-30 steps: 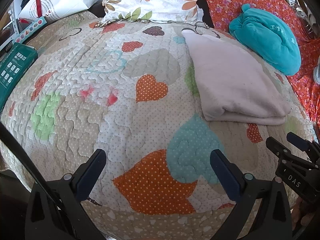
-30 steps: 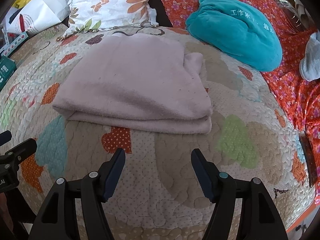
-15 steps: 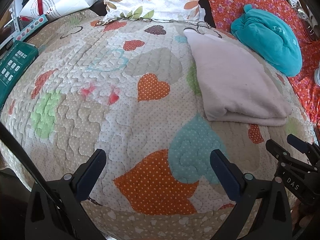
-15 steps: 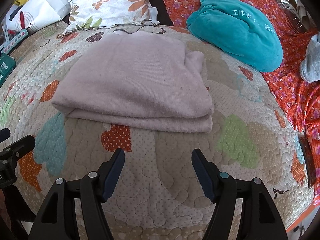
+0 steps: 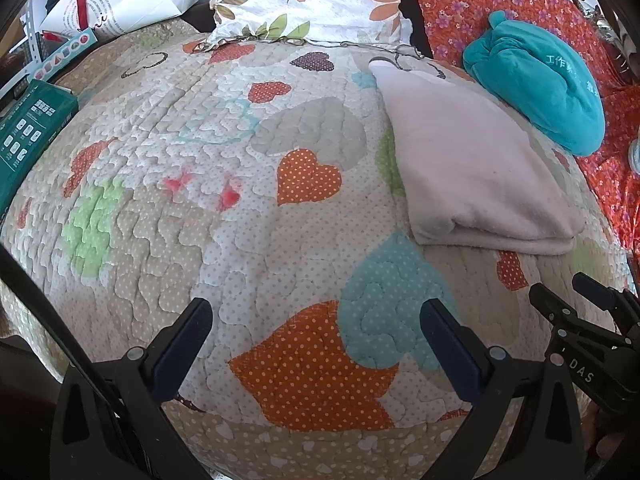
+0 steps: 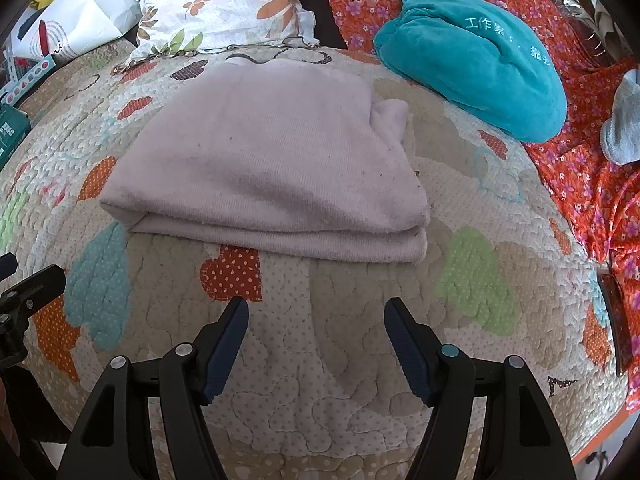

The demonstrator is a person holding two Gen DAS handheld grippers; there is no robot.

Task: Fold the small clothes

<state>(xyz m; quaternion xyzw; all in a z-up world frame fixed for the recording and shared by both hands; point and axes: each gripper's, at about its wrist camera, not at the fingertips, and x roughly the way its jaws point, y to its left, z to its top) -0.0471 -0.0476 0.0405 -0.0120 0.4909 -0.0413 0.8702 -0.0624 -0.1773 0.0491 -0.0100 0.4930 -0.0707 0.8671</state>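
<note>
A pale pink garment lies folded flat in layers on the heart-patterned quilt, its folded edge facing me. In the left wrist view it lies to the right. My right gripper is open and empty, just short of the garment's near edge. My left gripper is open and empty over bare quilt, left of the garment. The right gripper's fingers show at the right edge of the left wrist view.
A teal plush cushion lies behind the garment on an orange floral cover. A floral pillow and a white bag sit at the back left. A green box lies at the quilt's left edge. A grey cloth lies far right.
Both grippers have edged slightly forward and stay open; the garment has not moved.
</note>
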